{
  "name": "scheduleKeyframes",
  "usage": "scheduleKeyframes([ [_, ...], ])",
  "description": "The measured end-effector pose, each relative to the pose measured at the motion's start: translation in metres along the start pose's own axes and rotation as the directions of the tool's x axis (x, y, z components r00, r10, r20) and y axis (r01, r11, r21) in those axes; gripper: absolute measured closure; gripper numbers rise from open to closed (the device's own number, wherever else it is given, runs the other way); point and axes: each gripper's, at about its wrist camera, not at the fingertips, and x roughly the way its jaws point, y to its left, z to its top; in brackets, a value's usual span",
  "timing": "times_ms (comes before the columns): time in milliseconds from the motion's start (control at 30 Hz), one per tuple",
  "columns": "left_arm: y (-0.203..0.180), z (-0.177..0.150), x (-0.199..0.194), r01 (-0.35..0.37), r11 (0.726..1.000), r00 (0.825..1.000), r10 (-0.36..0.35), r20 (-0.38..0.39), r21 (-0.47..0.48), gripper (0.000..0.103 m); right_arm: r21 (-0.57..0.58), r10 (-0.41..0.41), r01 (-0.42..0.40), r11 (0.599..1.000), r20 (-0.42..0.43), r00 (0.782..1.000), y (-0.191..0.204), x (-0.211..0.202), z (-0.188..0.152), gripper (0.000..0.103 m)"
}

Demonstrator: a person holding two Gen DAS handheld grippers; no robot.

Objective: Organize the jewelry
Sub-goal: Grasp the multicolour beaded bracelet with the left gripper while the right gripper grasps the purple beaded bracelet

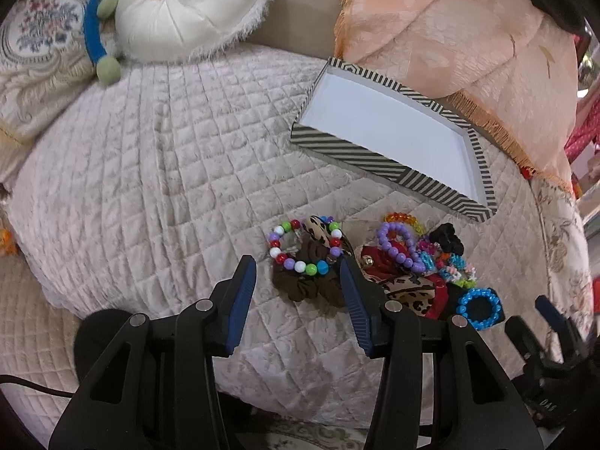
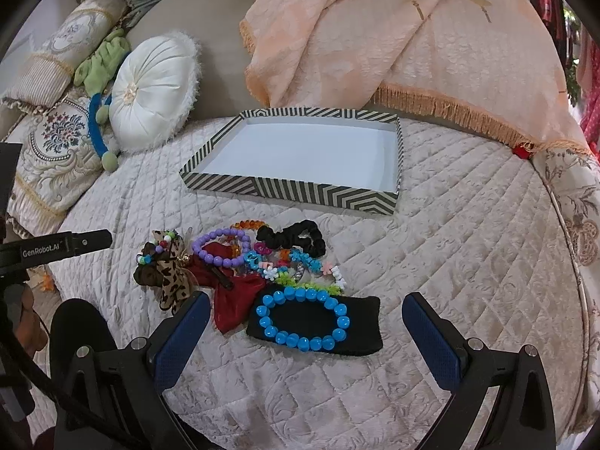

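A pile of jewelry and hair ties lies on the quilted cushion (image 2: 450, 247). It holds a multicolour bead bracelet (image 1: 300, 247) on a brown scrunchie (image 1: 311, 285), a purple bead bracelet (image 2: 221, 247), a red bow (image 2: 232, 300), a black scrunchie (image 2: 296, 238) and a blue bead bracelet (image 2: 303, 318) on a black pad. Beyond the pile stands an empty striped tray (image 2: 300, 187) with a white floor. My left gripper (image 1: 298, 262) hangs open just above the multicolour bracelet's near edge. My right gripper (image 2: 305, 311) is open, its fingers either side of the blue bracelet, not touching it.
A round white pillow (image 2: 153, 93), a green and blue plush toy (image 2: 99, 75) and embroidered cushions (image 2: 52, 142) sit at the left. A peach fringed cloth (image 2: 375, 37) drapes behind the tray. In the left wrist view the other gripper's body (image 1: 543, 345) shows at lower right.
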Motion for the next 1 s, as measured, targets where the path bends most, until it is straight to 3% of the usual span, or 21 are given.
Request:
scheduleKeyframes([
  [400, 0.011, 0.009, 0.017, 0.029, 0.998, 0.998, -0.032, -0.058, -0.061, 0.054, -0.026, 0.046, -0.046, 0.999, -0.015, 0.999, 0.010, 0.007, -0.003, 0.002],
  [567, 0.024, 0.018, 0.032, 0.036, 0.990, 0.995, -0.049, -0.092, -0.138, 0.054, -0.031, 0.072, -0.072, 0.997, -0.023, 0.997, 0.015, 0.008, -0.003, 0.007],
  [767, 0.033, 0.031, 0.047, 0.031, 0.985, 0.995, -0.047, -0.089, -0.172, 0.054, -0.035, 0.085, -0.086, 0.996, -0.031, 0.996, 0.018, 0.010, -0.001, 0.009],
  [1000, 0.038, 0.032, 0.067, 0.007, 0.992, 0.989, -0.025, -0.143, -0.124, 0.054, -0.059, 0.102, -0.105, 0.993, -0.046, 0.994, 0.025, 0.016, 0.004, 0.010],
])
